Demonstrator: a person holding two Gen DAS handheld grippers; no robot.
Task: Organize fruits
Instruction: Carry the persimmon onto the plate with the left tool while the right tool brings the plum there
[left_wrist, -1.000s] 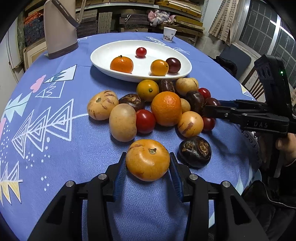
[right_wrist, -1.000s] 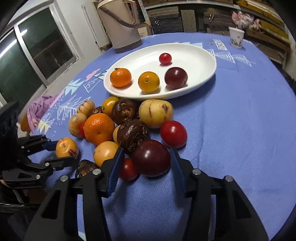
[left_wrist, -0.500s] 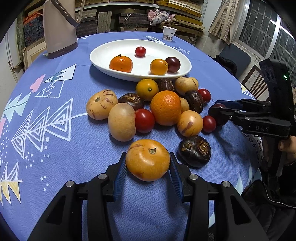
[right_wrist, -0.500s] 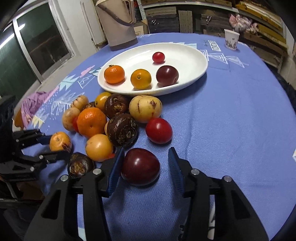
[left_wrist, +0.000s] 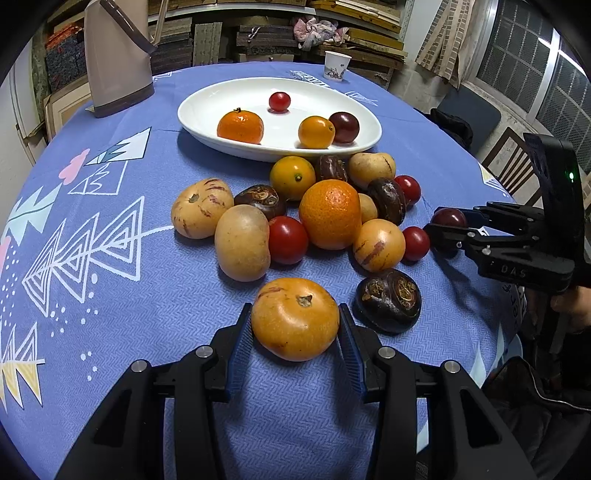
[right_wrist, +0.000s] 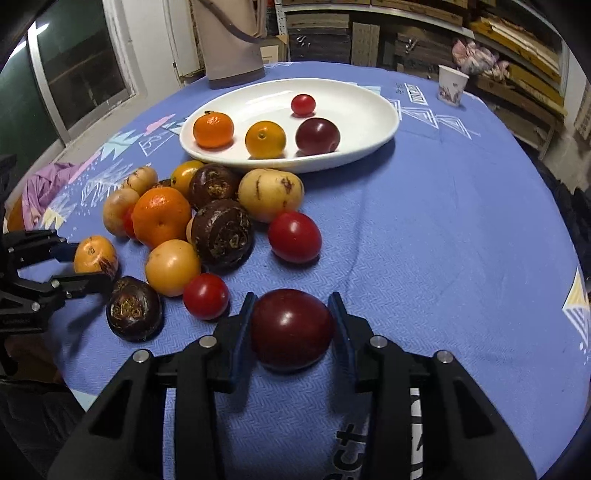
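In the left wrist view, the left tongs (left_wrist: 295, 325) clamped a round orange-yellow fruit (left_wrist: 295, 318) on the blue-clothed table (left_wrist: 147, 302), nearest the camera. In the right wrist view, the right tongs (right_wrist: 291, 325), just closing, pressed a smooth dark-red plum (right_wrist: 291, 328) beside the fruit pile.

The black right gripper (left_wrist: 448, 230) carries the raised letters "DAS" on the side of its body, seen in the left wrist view just right of the white oval plate's (left_wrist: 207, 122) fruit pile; in the right wrist view, white letters reading "ct" run sideways on a dark strip near the bottom edge, below that plate; the blue patterned tablecloth (right_wrist: 461, 221) bears small print beside the plate, too blurred to read.
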